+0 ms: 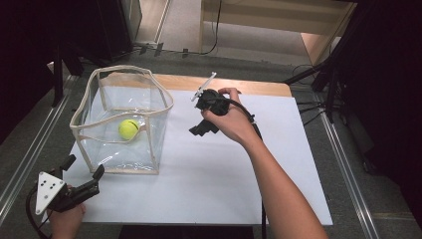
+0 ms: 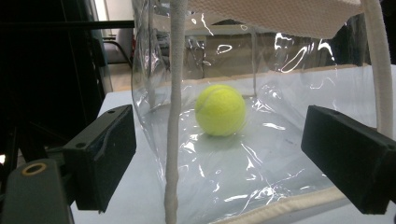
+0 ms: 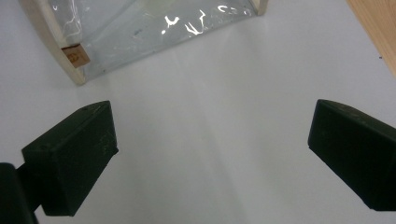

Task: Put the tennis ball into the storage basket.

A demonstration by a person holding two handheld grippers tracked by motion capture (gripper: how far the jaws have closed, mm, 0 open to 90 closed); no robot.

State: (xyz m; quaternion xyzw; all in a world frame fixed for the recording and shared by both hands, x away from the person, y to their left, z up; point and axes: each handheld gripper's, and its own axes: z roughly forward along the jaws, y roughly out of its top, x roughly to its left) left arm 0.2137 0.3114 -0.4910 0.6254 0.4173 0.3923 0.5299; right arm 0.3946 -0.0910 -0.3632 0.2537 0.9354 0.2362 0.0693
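Both grippers have their jaws spread wide and hold nothing. From the near-left counter edge, the left gripper point(image 1: 83, 170) points at a corner of the clear plastic box with cream fabric trim point(image 1: 122, 119); a yellow-green tennis ball point(image 2: 220, 110) lies inside on the box floor, beyond the jaws and apart from them. Just right of the box, the right gripper point(image 1: 201, 128) hangs over the white sheet point(image 1: 219, 169). A small brown tag point(image 3: 74, 56) on the trim is unreadable

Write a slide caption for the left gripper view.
Open left claw facing a yellow tennis ball inside a clear plastic bag.
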